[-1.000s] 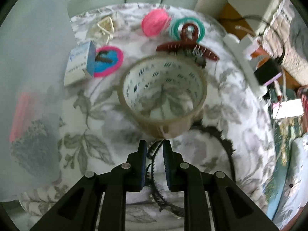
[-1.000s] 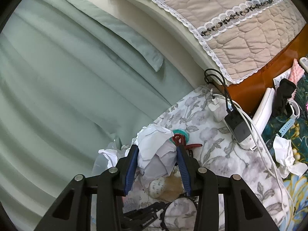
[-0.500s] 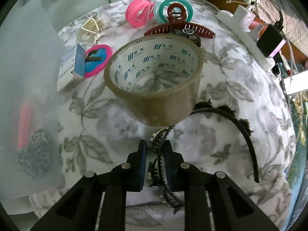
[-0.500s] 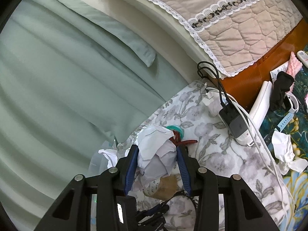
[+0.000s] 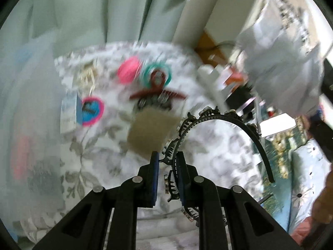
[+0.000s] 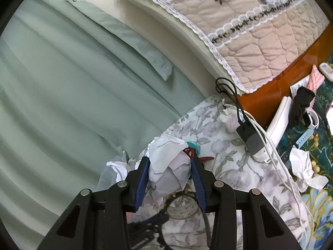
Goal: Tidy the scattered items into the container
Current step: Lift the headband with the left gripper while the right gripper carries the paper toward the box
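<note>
My left gripper [image 5: 168, 166] is shut on one end of a black toothed headband [image 5: 229, 118] with small stones, and it hangs above the flowered bedspread [image 5: 216, 145]. On the blurred bedspread lie a brown tape roll [image 5: 152, 131], a maroon hair claw [image 5: 158, 91], a pink coil tie [image 5: 128, 71], a teal coil tie [image 5: 160, 70], a pink-and-blue round piece [image 5: 91, 111] and a small box [image 5: 69, 112]. My right gripper [image 6: 169, 170] is shut on a crumpled white plastic bag [image 6: 166, 166]. The same bag [image 5: 281, 68] shows at the upper right of the left wrist view.
A translucent sheet [image 5: 31, 104] covers the left side of the left wrist view. A power strip with a black charger [image 6: 254, 143] and cables lies near the wooden bed frame [image 6: 291, 83]. Green curtains [image 6: 72, 83] hang behind. Crumpled tissue [image 6: 301, 166] lies on the patterned cover at right.
The left gripper has risen with the headband, which is off the bedspread now; the items below look smaller and blurred. The right gripper and its bag have stayed in place.
</note>
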A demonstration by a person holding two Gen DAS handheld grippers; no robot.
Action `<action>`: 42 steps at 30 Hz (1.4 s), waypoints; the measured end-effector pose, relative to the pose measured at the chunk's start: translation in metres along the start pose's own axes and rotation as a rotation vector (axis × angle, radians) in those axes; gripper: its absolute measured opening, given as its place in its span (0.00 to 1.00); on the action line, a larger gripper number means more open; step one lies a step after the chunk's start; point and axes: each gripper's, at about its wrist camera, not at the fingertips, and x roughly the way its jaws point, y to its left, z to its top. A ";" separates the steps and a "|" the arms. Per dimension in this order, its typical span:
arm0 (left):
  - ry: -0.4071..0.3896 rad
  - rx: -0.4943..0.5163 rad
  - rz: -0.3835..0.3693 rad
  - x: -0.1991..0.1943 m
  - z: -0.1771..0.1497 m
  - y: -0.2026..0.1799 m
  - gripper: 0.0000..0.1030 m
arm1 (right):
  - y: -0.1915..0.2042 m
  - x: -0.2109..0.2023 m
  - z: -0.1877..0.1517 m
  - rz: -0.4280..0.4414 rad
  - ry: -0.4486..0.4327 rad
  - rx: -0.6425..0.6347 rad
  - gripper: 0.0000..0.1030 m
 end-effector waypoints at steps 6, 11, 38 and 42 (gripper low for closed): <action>-0.094 0.005 -0.028 -0.033 0.017 -0.002 0.16 | 0.014 -0.014 0.002 0.007 -0.023 -0.030 0.42; -0.151 -0.006 0.012 -0.056 0.017 0.009 0.16 | 0.029 -0.024 0.003 0.025 -0.043 -0.058 0.42; -0.416 -0.346 0.160 -0.169 -0.014 0.173 0.16 | 0.178 -0.003 -0.042 0.122 0.035 -0.366 0.42; -0.437 -0.404 0.197 -0.177 -0.022 0.198 0.16 | 0.193 0.013 -0.054 0.132 0.079 -0.407 0.42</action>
